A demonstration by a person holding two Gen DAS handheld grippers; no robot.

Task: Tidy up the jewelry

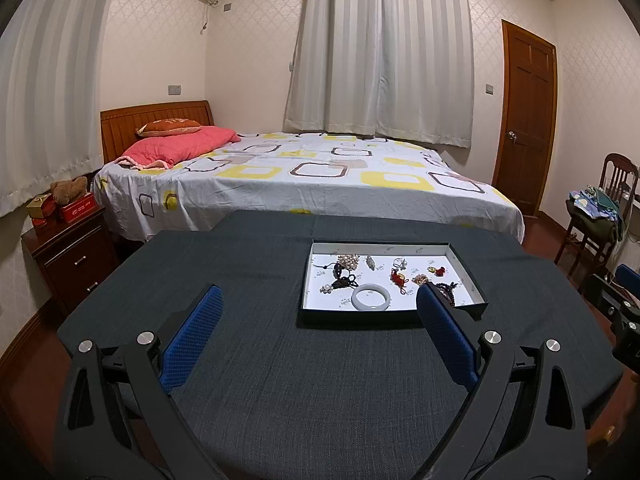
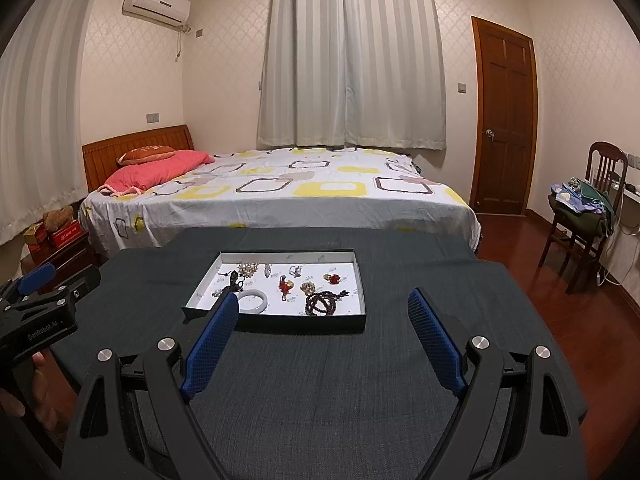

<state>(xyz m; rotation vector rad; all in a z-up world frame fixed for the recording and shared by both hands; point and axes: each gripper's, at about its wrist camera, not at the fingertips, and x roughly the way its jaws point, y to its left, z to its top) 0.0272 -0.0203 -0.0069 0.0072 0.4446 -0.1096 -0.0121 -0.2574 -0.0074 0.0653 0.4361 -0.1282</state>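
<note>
Dark grey woven cloth covers the table [image 2: 320,380], w/ a shallow black rectangular tray with white lining [image 2: 276,322] sitting toward its far middle. Inside the tray, loose jewelry: a pale white jade-like bangle [image 2: 253,301] near the front-left, a dark brown-red beaded bracelet [image 2: 322,303] coiled near the front-right, a red knotted charm [image 2: 285,286] in the centre, a small red-and-gold charm [image 2: 333,278] to its right, a gold-toned cluster brooch [image 2: 308,288] between them, and a pearl-and-gold flower brooch [image 2: 245,269] at the far left. A black knotted cord piece [image 2: 234,280] lies just beside the bangle's far side. Smaller far-row items are too small to id.

The left gripper [image 1: 318,308] hovers over bare cloth, near side of the tray, jaws spread wide, nothing between the blue pads [image 1: 192,340]. Its right pad overlaps the tray's front-right corner in the left wrist view; contact can't be told. The right gripper [image 2: 324,312] is likewise spread wide and empty, low over the cloth, tray just beyond its fingertips.

Bkgd: a bed with white sheet patterned in yellow and grey squares [image 2: 280,196], a pink pillow [image 2: 156,170], pale pleated curtains [image 2: 352,52], a brown wooden door [image 2: 504,120], and a wooden chair piled with clothes [image 2: 580,208] at far right.
</note>
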